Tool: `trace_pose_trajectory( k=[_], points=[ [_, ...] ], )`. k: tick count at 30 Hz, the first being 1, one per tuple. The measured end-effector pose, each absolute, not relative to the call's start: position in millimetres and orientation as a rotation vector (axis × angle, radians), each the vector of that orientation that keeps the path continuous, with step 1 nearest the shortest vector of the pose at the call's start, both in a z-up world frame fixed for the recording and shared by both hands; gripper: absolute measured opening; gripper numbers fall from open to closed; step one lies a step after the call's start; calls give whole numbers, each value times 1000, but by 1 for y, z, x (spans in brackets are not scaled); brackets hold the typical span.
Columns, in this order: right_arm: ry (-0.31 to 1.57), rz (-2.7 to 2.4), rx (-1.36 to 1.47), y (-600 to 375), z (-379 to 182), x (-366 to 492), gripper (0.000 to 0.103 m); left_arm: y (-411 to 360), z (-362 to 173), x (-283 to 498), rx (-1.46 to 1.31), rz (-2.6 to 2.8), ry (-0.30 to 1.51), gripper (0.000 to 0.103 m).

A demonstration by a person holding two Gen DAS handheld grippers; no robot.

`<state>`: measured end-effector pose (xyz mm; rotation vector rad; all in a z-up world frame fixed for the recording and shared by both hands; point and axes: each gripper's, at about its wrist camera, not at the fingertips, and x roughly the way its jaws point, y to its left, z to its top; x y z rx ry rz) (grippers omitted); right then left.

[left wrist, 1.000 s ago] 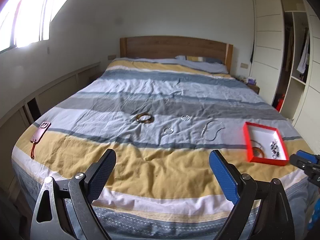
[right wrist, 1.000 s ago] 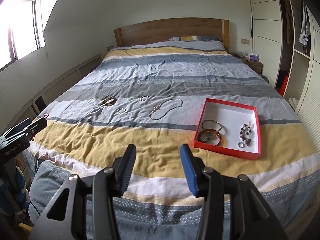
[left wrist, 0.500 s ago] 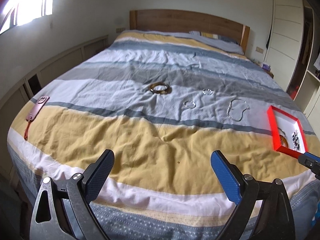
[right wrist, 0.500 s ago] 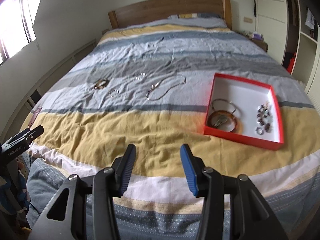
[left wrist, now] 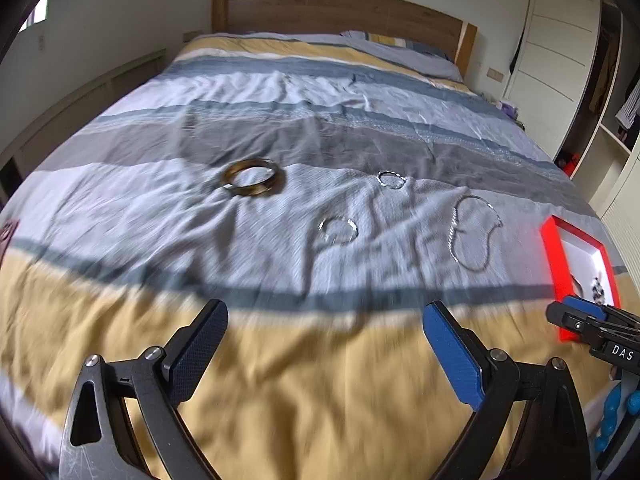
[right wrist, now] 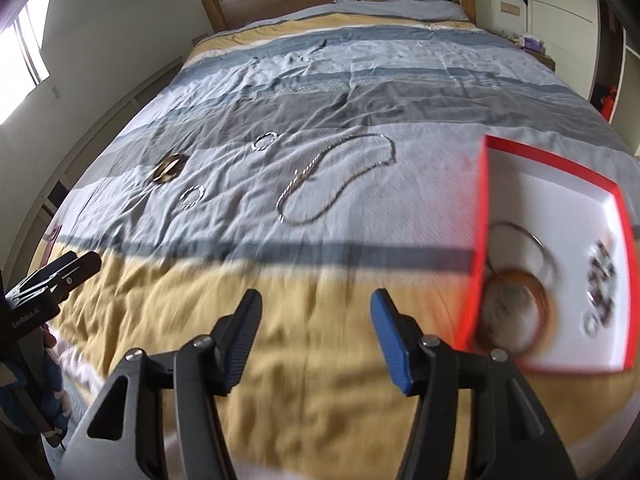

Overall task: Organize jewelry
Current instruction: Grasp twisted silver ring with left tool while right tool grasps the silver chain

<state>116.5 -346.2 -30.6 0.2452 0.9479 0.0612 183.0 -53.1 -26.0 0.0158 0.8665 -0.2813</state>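
Soft daylight from a window (right wrist: 24, 40) upper left of the jaws, motion blur streaking the bedspread (left wrist: 280, 340) nearest them, sharper beyond, fisheye-bent dark corners

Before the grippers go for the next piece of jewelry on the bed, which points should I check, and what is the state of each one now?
1. Left gripper empty, fingers apart: ok.
2. Right gripper empty, its fingers opening: ok.
3. Chain necklace lies free on the bedspread, touching no other piece: ok.
4. Brown bangle and two small silver bracelets lie apart from each other: ok.
5. Red tray has bare white floor for more pieces: ok.
6. Sharp view for aiming: not ok, both views are blurred near the fingers.
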Motion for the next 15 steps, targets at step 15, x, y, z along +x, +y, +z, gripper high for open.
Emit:
trace_pose_trajectory(
  k=[15],
  points=[
    [978, 65, 406, -348, -90, 248, 63, -89, -86, 293, 46, -346, 948, 91]
  ],
)
